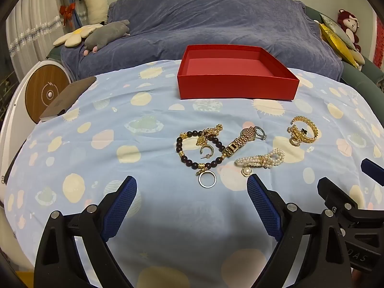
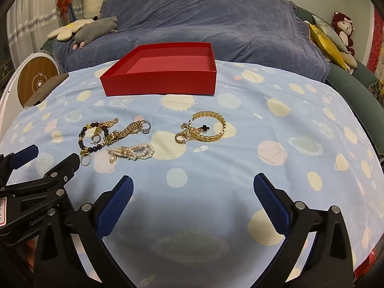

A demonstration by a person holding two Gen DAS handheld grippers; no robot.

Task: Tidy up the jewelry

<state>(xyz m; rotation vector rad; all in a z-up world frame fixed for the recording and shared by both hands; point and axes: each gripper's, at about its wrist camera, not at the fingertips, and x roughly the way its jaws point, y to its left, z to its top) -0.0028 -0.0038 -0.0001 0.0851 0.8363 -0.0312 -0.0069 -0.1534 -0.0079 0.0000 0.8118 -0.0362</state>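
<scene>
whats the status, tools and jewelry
Left tool open, empty. Right tool open, empty. Jewelry loose on cloth, red box empty behind it. Path clear.

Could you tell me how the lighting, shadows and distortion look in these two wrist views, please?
Left wrist view: soft, even indoor light, a dim shadow on the tablecloth beneath the open left tool, strong fisheye bending, dark corners; jewelry sharp, no glare on the red box. Right wrist view: the same curvature and vignetting, a faint shadow under the open right tool.
</scene>
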